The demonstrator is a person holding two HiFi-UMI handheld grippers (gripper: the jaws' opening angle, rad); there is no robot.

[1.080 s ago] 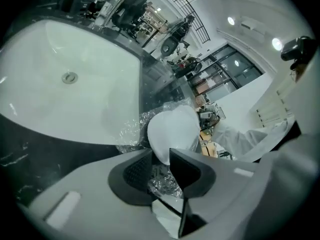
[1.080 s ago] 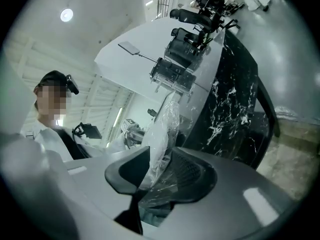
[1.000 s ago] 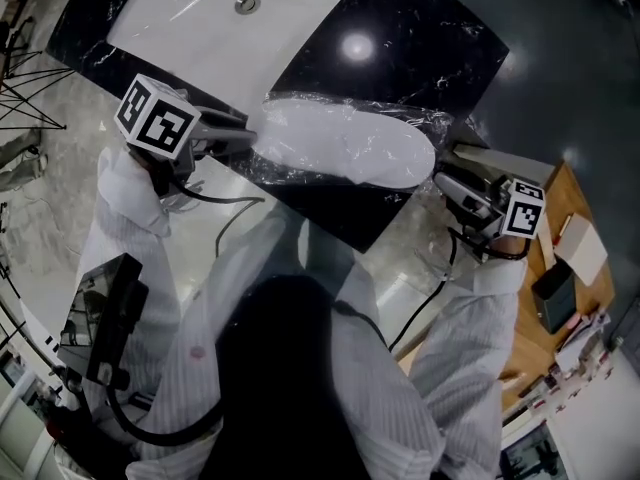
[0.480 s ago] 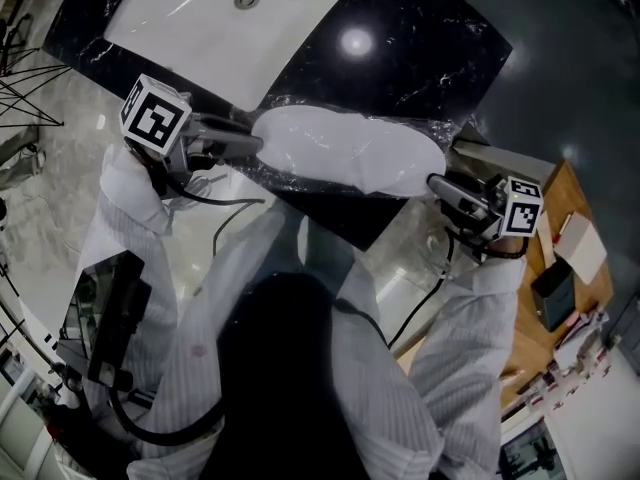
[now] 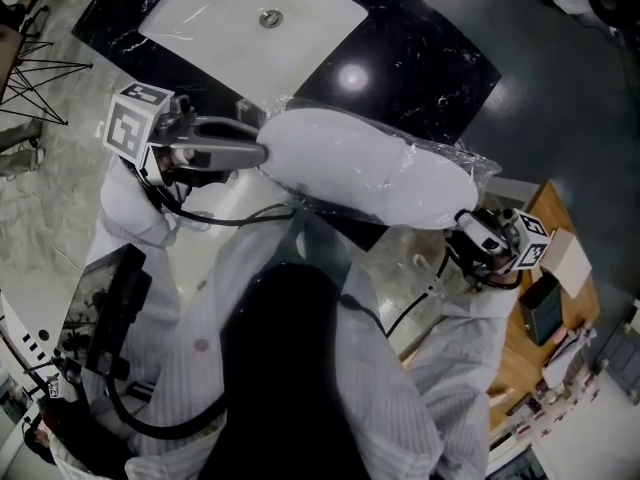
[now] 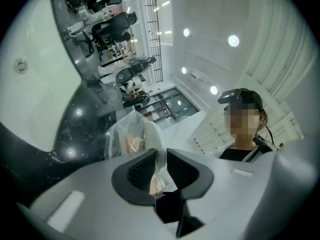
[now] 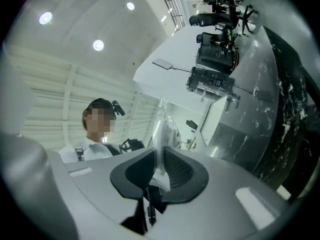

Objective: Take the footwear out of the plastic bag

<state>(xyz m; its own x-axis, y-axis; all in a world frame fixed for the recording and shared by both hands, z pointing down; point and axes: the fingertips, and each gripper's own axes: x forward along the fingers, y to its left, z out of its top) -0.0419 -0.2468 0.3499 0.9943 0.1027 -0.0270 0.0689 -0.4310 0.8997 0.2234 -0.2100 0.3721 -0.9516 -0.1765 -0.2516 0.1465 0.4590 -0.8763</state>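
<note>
While both ends are pinched, the plastic bag [image 5: 468, 163] hangs stretched in the air on the person's side of the sink [image 5: 230, 28], and the white footwear [image 5: 360, 168] is still sealed up inside it. So this is the opening step, with nothing out yet.

The left gripper [image 5: 260, 153] has just been closing, and its jaws now clamp a fold of clear film at the bag end nearest the sink. The right gripper [image 5: 468, 230] has been closing too, and it nips a thin tail of plastic at the end farthest from the sink.

As for pose, the left gripper lies about level and points along the bag. The right one tips slightly upward, and both sleeved arms are spread wide.

Next, I'd say, comes finding the bag's mouth. One gripper must keep the film while the other frees itself to catch the footwear and draw it out. Thin plastic may slip or tear.
</note>
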